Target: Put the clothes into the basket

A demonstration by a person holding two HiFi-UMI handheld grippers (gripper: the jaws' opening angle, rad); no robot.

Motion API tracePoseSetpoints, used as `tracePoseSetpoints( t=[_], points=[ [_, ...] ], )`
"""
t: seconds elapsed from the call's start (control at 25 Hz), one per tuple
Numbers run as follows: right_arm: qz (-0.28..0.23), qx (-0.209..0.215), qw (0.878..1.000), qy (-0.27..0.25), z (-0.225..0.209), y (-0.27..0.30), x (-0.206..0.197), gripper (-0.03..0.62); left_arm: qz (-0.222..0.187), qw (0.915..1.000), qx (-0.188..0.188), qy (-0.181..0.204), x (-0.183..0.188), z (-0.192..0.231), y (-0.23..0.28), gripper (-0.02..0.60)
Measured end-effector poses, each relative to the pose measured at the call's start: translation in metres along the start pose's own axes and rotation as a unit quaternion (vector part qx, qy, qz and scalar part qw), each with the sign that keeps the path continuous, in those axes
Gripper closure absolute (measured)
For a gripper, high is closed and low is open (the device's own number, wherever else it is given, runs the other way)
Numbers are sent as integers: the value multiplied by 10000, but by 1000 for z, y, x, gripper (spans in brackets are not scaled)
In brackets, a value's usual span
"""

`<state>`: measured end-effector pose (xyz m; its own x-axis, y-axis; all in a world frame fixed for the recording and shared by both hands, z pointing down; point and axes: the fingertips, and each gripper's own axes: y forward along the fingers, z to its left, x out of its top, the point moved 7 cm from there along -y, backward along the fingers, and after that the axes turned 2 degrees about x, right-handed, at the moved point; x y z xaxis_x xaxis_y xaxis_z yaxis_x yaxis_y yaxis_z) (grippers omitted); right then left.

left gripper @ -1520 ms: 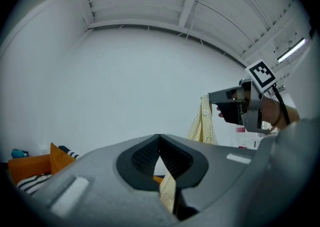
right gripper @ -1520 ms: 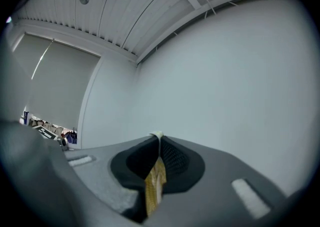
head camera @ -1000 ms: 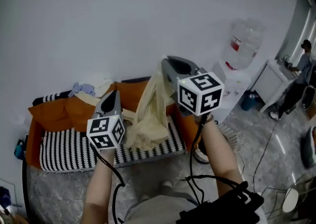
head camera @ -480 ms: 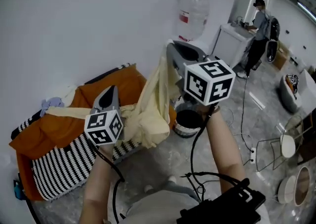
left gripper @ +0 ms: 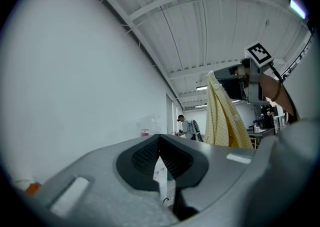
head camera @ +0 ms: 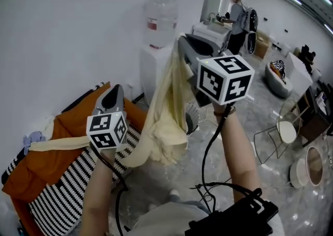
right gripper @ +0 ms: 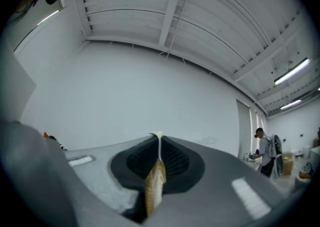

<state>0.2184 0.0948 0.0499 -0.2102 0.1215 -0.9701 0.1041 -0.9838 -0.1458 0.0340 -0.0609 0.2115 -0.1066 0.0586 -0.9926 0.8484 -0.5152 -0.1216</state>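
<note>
A pale yellow checked garment [head camera: 166, 120] hangs from my right gripper [head camera: 181, 41], which is shut on its top edge; a fold of it [right gripper: 155, 186] sits between the pads. One sleeve trails left across the sofa [head camera: 57, 144]. The garment also hangs at the right of the left gripper view [left gripper: 225, 121]. My left gripper [head camera: 113, 90] is raised beside and left of it, apart from the cloth. Its jaws stand a narrow slit apart [left gripper: 160, 146] with only background in the gap. A dark basket [head camera: 194, 120] stands on the floor, mostly hidden behind the garment.
An orange sofa [head camera: 78, 126] with a striped cushion [head camera: 57, 198] and a small blue-grey cloth [head camera: 32, 137] lies at the lower left. A white water dispenser [head camera: 156, 48] stands against the wall. A person [head camera: 237, 11] works at a far counter. A round stool [head camera: 286, 131] stands right.
Both grippers have swung right, away from the sofa and toward the water dispenser. The yellow garment went with the right gripper, its body off the cushion and one sleeve dragging behind.
</note>
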Motion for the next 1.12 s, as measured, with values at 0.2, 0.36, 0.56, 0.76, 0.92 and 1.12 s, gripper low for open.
tracePoseSetpoints(
  t=[0.2,0.36,0.56,0.76,0.92,1.12],
  points=[
    [88,-599,9981,-95,-35,-36,10,577,-26,9985,-525,-161,3,-36,29,586],
    [216,-883,9956,-211,-54,-49,13,577,-42,9963,-818,-246,12,-57,49,586],
    [342,-1222,9915,-271,-70,-50,8,577,-135,9930,-1157,-184,21,-73,72,586],
    [421,-1494,9873,-327,-94,-53,13,577,-204,9897,-1407,-173,38,-89,90,586],
    [414,-1666,9844,-386,-125,-56,29,577,-219,9885,-1485,-164,47,-104,108,586],
    [205,-1803,9821,-513,-162,-54,63,577,-394,9880,-1487,-124,58,-118,132,586]
  ],
)
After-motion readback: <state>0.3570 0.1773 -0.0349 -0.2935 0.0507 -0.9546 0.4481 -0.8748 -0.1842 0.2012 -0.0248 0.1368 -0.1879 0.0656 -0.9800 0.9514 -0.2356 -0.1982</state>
